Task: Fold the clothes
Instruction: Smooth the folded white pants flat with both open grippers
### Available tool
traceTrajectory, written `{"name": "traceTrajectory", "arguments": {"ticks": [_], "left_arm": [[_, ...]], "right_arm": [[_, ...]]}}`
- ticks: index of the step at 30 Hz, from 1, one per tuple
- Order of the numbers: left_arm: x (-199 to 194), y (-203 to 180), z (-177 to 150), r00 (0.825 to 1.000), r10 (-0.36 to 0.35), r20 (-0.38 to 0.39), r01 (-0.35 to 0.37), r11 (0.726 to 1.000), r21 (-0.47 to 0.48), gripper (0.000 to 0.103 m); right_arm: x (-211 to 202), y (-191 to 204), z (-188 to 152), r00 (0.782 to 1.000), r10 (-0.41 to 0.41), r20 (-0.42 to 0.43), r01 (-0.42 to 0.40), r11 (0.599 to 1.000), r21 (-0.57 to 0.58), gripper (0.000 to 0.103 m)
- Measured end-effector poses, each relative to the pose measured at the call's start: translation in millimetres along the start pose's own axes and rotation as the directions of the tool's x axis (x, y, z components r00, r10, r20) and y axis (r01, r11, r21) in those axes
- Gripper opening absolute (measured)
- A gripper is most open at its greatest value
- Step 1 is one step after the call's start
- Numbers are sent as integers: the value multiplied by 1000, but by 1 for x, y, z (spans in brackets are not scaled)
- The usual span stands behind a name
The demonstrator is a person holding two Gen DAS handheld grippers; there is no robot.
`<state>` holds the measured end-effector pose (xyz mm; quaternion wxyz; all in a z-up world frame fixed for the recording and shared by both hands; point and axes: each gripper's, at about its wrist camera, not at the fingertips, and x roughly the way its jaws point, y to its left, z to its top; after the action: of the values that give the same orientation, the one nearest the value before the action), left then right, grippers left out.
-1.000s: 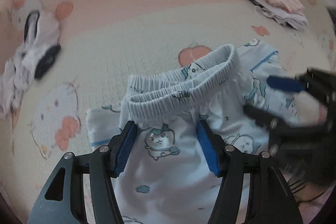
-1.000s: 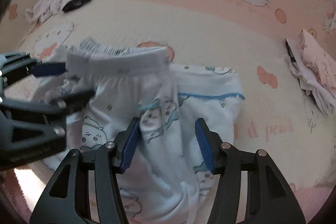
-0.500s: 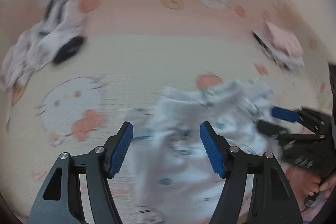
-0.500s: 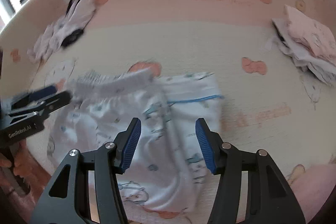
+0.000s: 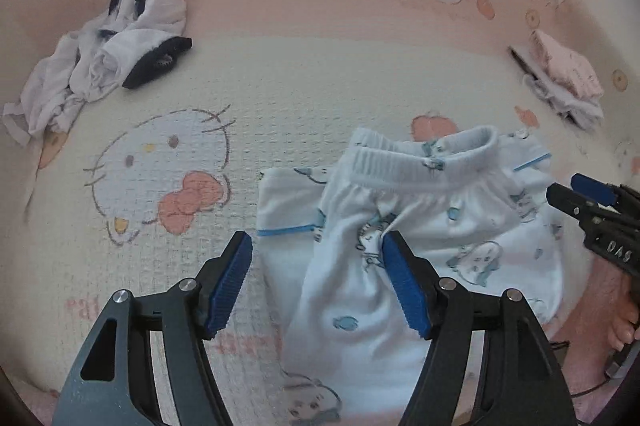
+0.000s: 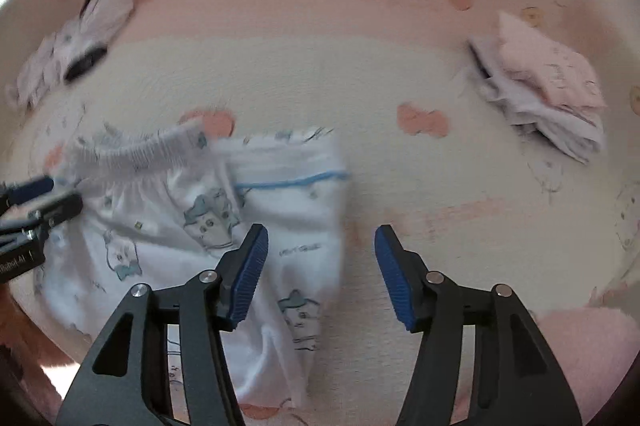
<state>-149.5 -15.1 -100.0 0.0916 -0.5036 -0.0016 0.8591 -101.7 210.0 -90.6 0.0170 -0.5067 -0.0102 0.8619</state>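
Pale blue cartoon-print shorts [image 5: 404, 226] with an elastic waistband lie bunched on the patterned mat, one layer folded over another with a blue piping line showing. My left gripper [image 5: 318, 284] hangs open over their left edge, holding nothing. My right gripper [image 6: 318, 274] is open too, above the shorts [image 6: 200, 226] at their right edge, empty. Each gripper shows in the other's view: the right gripper [image 5: 576, 192] at the shorts' right side, the left gripper [image 6: 44, 194] at their left side.
A crumpled white and dark garment [image 5: 104, 66] lies at the far left of the mat [image 5: 304, 82]. A folded stack of pink and white clothes [image 5: 564, 82] sits at the far right. A bare foot [image 5: 624, 322] shows at the lower right.
Both grippers pulled back and apart from the shorts, the left one moving left, the right one moving right. The shorts settled onto the mat.
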Motion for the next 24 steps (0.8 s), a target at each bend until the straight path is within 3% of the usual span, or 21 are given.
{"name": "traceTrajectory", "arguments": {"ticks": [3,6,9,12,15,18,22,24], "left_arm": [[-15,-10,-17,1000,-18,14,18,999,46,70],[-20,-36,-23,999,-24,25,20,991,132,70],[-19,-53,-27,1000,-5,18,2,981,196,70],[-8,-47,-31,995,102,-14,-96,967,237,70],[-10,-16,-23,993,111,-33,-107,989,106,71],[-20,8,-16,993,120,-17,-120,993,-7,71],[-29,-2,-19,1000,-10,-14,9,999,-42,71],[-26,-20,-27,999,-7,-41,7,1000,15,71]], "right_arm": [[-12,-5,-4,997,77,3,-77,996,35,57],[-12,13,-12,996,90,-22,-91,995,-33,57],[-5,43,-26,998,51,-48,-58,986,-159,56],[6,55,-34,998,-52,-45,40,969,-243,55],[2,35,-28,997,-66,-46,57,983,-172,59],[-8,20,-24,996,-87,-14,85,991,-101,59],[-21,16,-25,1000,2,0,-2,999,-35,59],[-19,20,-29,1000,0,-19,0,999,-44,59]]}}
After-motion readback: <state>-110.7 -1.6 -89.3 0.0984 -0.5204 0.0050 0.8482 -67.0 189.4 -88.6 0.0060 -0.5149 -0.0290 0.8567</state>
